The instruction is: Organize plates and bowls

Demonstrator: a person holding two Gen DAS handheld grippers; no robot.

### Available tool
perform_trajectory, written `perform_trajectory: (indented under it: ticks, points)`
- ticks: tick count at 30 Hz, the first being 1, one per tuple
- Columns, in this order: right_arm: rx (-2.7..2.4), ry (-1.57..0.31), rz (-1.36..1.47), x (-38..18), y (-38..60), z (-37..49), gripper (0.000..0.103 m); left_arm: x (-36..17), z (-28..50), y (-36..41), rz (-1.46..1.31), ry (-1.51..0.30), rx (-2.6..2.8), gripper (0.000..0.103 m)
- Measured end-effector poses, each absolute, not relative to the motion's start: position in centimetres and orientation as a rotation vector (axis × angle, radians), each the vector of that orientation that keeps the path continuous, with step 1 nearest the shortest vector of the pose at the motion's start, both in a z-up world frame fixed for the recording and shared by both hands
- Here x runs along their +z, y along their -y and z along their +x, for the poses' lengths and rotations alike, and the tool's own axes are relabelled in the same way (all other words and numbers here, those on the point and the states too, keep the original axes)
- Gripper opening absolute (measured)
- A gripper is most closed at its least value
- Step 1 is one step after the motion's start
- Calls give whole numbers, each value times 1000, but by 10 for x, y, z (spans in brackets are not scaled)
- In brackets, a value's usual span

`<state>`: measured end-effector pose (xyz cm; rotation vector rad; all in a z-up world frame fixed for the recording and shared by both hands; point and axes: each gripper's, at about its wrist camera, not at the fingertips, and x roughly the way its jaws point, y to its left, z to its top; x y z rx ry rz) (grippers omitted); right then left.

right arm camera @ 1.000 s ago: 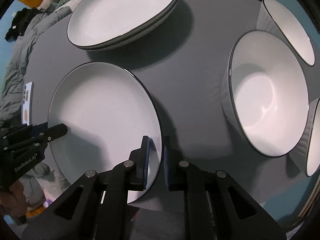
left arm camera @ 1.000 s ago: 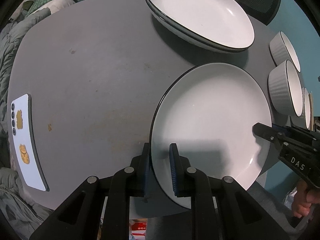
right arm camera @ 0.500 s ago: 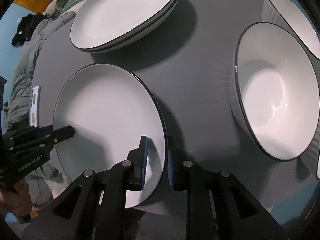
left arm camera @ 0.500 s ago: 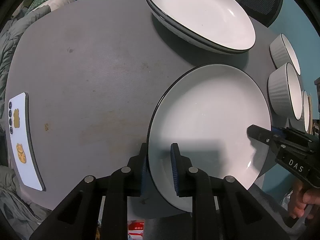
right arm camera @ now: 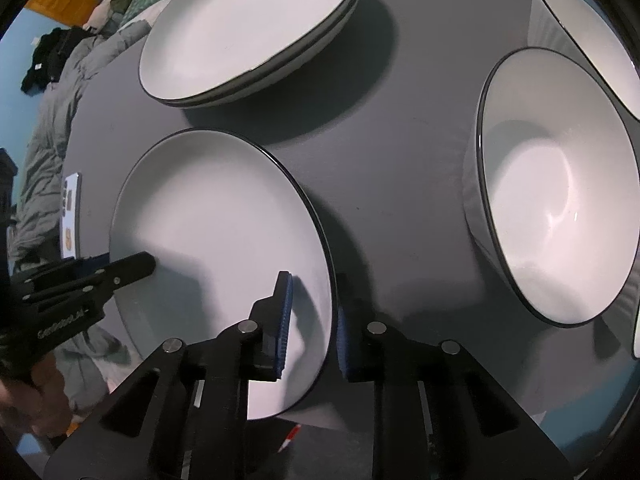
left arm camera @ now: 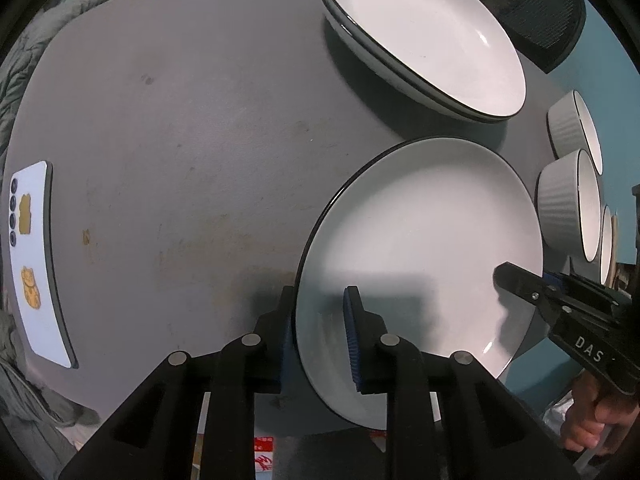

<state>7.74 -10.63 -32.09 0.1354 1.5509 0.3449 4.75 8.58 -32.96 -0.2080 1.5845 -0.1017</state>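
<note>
A white plate (left arm camera: 420, 248) with a dark rim lies on the grey table (left arm camera: 180, 120), its near part sticking out past the front edge. My left gripper (left arm camera: 318, 300) straddles its left rim, one finger under and one blue pad over the inside, with a small gap showing. My right gripper (right arm camera: 314, 300) straddles the opposite rim of the plate (right arm camera: 216, 208) in the same loose way. Each gripper shows in the other's view, the right one (left arm camera: 520, 284) and the left one (right arm camera: 132, 264). Behind stands a stack of two plates (left arm camera: 420, 32).
Ribbed white bowls (left arm camera: 568, 204) (left arm camera: 572, 128) stand in a row on the right; the nearest bowl (right arm camera: 560, 188) is close beside the right gripper. A phone (left arm camera: 34, 256) lies at the table's left edge. Grey bedding (left arm camera: 24, 60) and a dark chair (left arm camera: 540, 12) border the table.
Both pairs of fingers stand a little wider around the plate's rim than before. The left gripper has sunk slightly and rolled a bit. The plate sits about where it was.
</note>
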Motion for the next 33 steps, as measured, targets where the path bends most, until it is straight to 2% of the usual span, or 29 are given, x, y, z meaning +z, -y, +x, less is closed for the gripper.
perform_trajectory:
  ticks: [19,33]
  points:
    - [365,-1484,161,-277,114,91,15,-284,73,-99,-200,-1516,-118,22]
    - [369,-1407,146,-249,110,160,14,-264,157,-113,-233,-1419,-93,23]
